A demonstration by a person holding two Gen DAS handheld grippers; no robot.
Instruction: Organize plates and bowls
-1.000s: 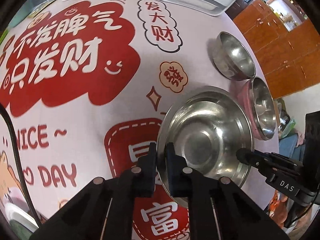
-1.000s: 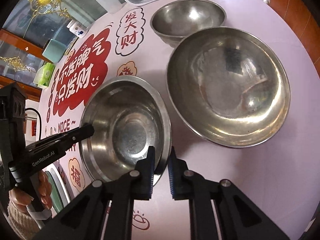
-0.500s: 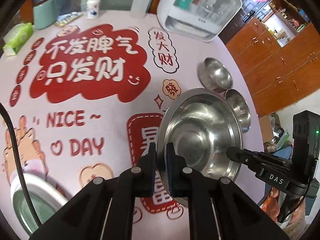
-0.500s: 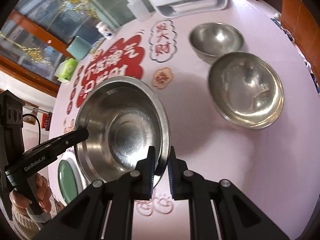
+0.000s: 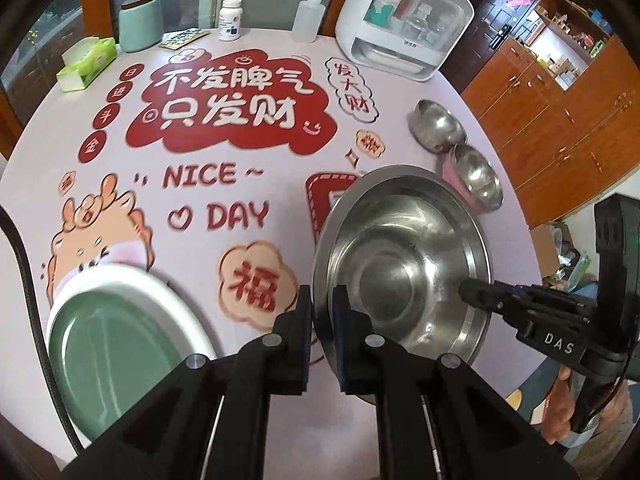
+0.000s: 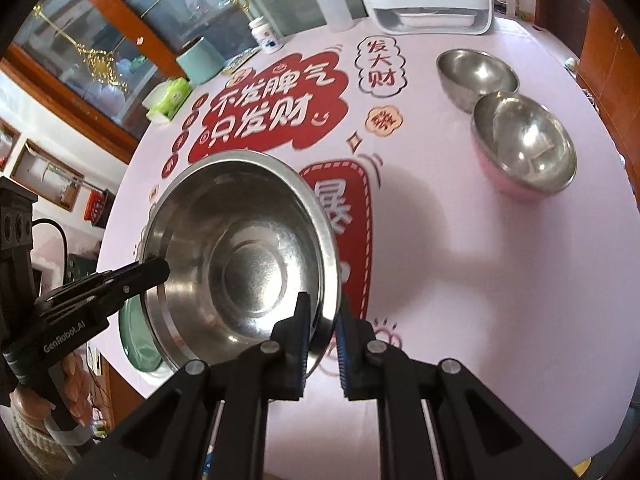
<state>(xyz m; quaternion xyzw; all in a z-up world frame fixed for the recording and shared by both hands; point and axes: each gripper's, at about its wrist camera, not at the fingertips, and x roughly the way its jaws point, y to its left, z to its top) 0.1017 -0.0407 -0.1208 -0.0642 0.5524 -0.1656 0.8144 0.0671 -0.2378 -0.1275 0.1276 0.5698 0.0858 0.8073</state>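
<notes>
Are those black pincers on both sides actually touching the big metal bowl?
Touching. Each wrist view shows its own gripper, left and right, clamping the big bowl rim between its fingers.

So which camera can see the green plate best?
The left wrist view: the green plate shows nearly whole on the table. The right wrist view catches only a sliver behind the big steel bowl.

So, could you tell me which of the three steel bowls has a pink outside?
The pink-sided bowl, on the table beside the plain small bowl; the large bowl is gripper-held.
</notes>
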